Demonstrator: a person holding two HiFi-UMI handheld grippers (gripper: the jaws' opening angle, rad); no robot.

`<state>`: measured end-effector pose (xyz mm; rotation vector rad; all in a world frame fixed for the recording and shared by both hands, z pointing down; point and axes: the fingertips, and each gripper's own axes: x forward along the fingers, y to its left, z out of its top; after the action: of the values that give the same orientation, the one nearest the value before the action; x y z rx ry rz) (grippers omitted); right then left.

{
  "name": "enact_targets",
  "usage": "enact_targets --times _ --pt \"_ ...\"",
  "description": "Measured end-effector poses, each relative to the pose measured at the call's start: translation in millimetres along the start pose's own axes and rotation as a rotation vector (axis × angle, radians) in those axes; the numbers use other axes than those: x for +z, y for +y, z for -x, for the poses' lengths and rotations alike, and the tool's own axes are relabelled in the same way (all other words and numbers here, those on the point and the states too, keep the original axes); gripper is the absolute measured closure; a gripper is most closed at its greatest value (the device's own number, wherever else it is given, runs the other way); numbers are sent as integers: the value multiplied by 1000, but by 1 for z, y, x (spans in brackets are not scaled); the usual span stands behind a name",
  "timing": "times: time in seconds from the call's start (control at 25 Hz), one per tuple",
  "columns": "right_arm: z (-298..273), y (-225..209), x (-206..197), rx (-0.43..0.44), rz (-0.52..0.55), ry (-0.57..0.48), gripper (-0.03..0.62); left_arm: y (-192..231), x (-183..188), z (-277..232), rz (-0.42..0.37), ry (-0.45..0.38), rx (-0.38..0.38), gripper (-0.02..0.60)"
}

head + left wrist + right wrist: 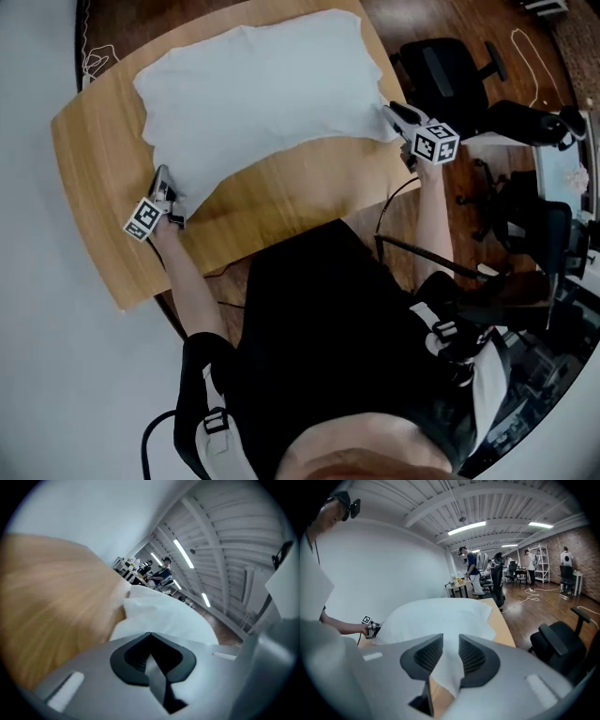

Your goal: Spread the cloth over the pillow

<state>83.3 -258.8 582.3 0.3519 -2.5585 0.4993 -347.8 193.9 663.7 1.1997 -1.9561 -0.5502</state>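
A white cloth [262, 84] lies domed over a bulge on the wooden table [281, 202]; the pillow itself is hidden beneath it. My left gripper [162, 178] is at the cloth's near left corner, shut on a thin fold of the cloth [164, 616]; in the left gripper view its jaws [150, 635] meet on that fold. My right gripper [392, 112] is at the near right corner, off the table's right edge. A bunched strip of the cloth [436, 616] runs between the pads of the right gripper [451, 644], which grip it. The right gripper view also shows the left gripper [370, 627] far left.
A black office chair [450, 70] stands on the wooden floor just right of the table, also seen as the chair [562, 644] in the right gripper view. More chairs and equipment [534, 225] crowd the right. People [471, 571] stand at desks far behind.
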Motion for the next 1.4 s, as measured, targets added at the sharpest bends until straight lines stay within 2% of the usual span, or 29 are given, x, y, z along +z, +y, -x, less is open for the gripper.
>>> enact_targets --times 0.04,0.08,0.16,0.2,0.24,0.32,0.44,0.52,0.64,0.72,0.8,0.88,0.92,0.96,1.12,1.2,1.24,1.28,1.32,1.36,1.4 --pt "8 3 0 -3 -11 -22 491 6 7 17 -21 -24 40 578" --pt "19 5 0 -12 -22 -45 491 2 11 31 -35 -51 37 578" --pt "51 7 -4 -48 -42 -85 491 -34 4 43 -50 -57 -97 578" --pt "66 8 -11 -68 -55 -95 491 -50 -11 40 -58 -19 -169 578" --pt "76 9 -20 -85 -67 -92 491 -55 -31 37 -69 38 -199 578" --pt "83 14 -47 -99 -70 -42 491 -39 -58 35 -73 115 -155 579" --pt "76 21 -94 -98 -12 113 491 -26 -48 45 -98 76 -72 578" --pt "70 21 -116 -86 33 213 491 -39 -41 55 -134 50 -70 578" --pt "49 10 -126 -52 136 334 491 -66 -53 54 -145 44 -126 578" --pt "23 3 -121 -6 209 377 491 -70 -70 44 -133 69 -141 579" --pt "-8 -3 -119 45 251 408 495 -53 -82 39 -103 89 -96 578" --pt "-27 -22 -126 45 234 423 529 -28 -82 43 -79 88 -21 581" --pt "-30 -36 -130 31 205 416 585 -19 -79 46 -87 90 14 581" --pt "-29 -50 -134 27 172 402 591 -14 -77 48 -102 98 45 581" --pt "-3 -78 -144 102 117 324 591 -8 -77 55 -159 96 146 581" --pt "18 -80 -127 130 59 199 591 -17 -64 68 -168 11 179 581" --pt "35 -79 -110 144 9 85 591 -32 -53 76 -167 -54 165 581" --pt "59 -73 -85 168 -43 -64 591 -57 -42 85 -165 -127 117 581" --pt "90 -58 -53 205 -84 -236 591 -92 -34 90 -163 -197 35 581" --pt "123 -33 -16 254 -103 -399 591 -135 -30 93 -169 -253 -73 581" --pt "150 1 19 311 -91 -519 591 -186 -31 90 -190 -287 -192 581"
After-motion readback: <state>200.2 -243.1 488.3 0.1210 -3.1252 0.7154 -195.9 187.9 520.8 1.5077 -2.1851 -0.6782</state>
